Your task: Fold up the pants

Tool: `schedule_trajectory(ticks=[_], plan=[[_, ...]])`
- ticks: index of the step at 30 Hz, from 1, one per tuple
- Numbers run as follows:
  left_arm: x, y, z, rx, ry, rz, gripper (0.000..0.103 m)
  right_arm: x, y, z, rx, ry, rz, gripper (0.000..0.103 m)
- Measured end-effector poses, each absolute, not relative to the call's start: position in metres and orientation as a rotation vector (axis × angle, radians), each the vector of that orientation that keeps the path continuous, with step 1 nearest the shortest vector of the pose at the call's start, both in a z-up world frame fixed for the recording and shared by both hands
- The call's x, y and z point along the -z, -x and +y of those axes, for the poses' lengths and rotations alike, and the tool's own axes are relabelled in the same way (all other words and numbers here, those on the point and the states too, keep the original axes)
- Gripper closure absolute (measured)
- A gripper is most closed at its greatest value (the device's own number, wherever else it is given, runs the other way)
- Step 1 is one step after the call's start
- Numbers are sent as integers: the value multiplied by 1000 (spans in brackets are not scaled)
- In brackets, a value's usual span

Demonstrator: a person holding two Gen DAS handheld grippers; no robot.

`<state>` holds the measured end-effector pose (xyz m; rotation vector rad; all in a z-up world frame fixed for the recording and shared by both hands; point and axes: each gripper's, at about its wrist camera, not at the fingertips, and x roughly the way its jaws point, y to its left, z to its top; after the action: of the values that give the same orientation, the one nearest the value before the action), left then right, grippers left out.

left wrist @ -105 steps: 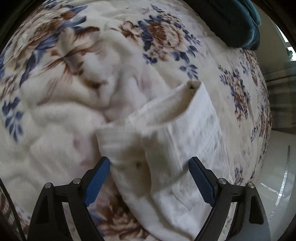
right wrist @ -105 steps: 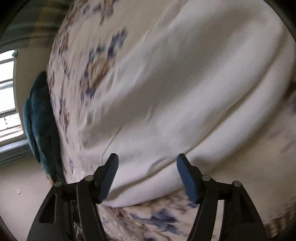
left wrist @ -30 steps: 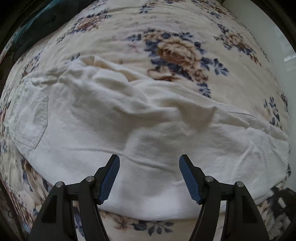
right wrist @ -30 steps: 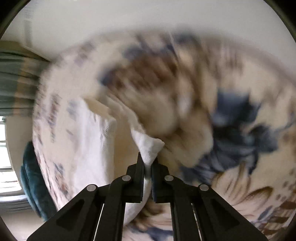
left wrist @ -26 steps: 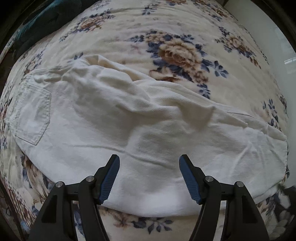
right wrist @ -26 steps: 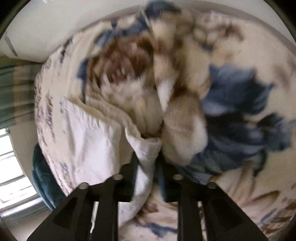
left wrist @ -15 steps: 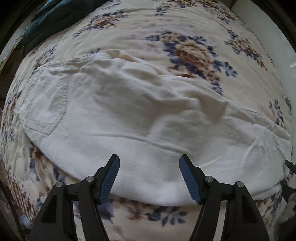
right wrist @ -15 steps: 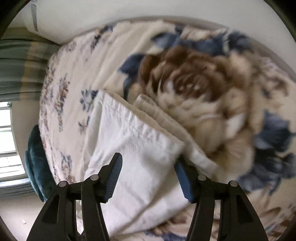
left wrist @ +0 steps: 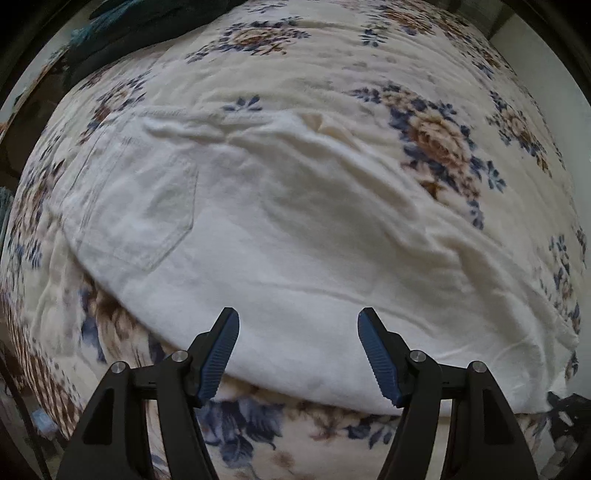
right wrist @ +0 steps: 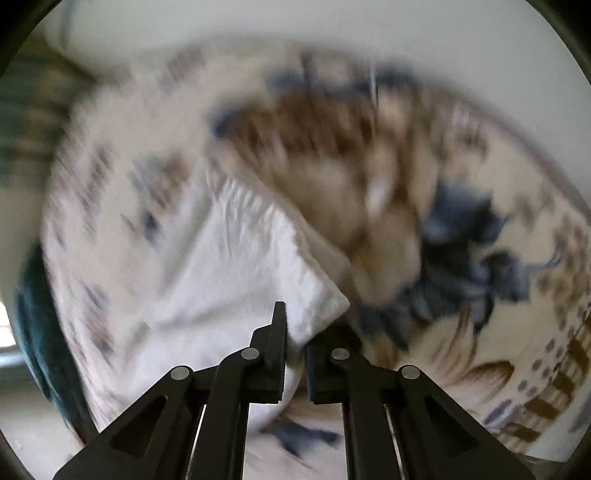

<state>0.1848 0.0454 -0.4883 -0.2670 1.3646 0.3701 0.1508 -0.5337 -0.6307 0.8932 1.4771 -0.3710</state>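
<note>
The white pants [left wrist: 295, 229] lie folded lengthwise across the floral blanket [left wrist: 436, 140], back pocket [left wrist: 147, 214] at the left, legs running off to the right. My left gripper [left wrist: 298, 332] is open and empty, hovering over the near edge of the pants. In the blurred right wrist view, my right gripper [right wrist: 295, 332] is shut on the corner of the pant leg hem [right wrist: 321, 306]. The pant leg [right wrist: 229, 277] stretches away to the left from there.
A dark teal cushion [left wrist: 122, 33] lies at the blanket's far left edge and also shows in the right wrist view [right wrist: 33, 332]. A pale wall [right wrist: 295, 26] rises beyond the bed. The other gripper's tip [left wrist: 565, 410] shows at the lower right.
My right gripper, open half a second ago, has closed on the hem corner. My left gripper has drifted so the pants' waist and pocket sit closer to the middle of its view.
</note>
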Motion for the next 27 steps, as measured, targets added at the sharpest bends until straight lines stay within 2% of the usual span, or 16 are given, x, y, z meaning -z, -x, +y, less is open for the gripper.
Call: schedule_trajectory(ticks=[2, 4, 8, 11, 15, 22, 27], plan=[[478, -200, 49, -309, 218, 1347, 38, 613, -157, -523, 364, -779, 1525, 70], [466, -219, 47, -202, 134, 1320, 38, 586, -168, -503, 352, -615, 1540, 34], [465, -260, 24, 41, -236, 1338, 38, 545, -213, -425, 118, -461, 1550, 32], [485, -277, 4, 199, -523, 1345, 38, 545, -262, -348, -135, -403, 1577, 32], [513, -281, -9, 387, -759, 1348, 38, 563, -328, -260, -339, -327, 1600, 32], [552, -274, -8, 548, -978, 1370, 38, 585, -384, -177, -541, -109, 1661, 32], [541, -250, 19, 446, -921, 1304, 38, 602, -373, -126, -727, 136, 1684, 36]])
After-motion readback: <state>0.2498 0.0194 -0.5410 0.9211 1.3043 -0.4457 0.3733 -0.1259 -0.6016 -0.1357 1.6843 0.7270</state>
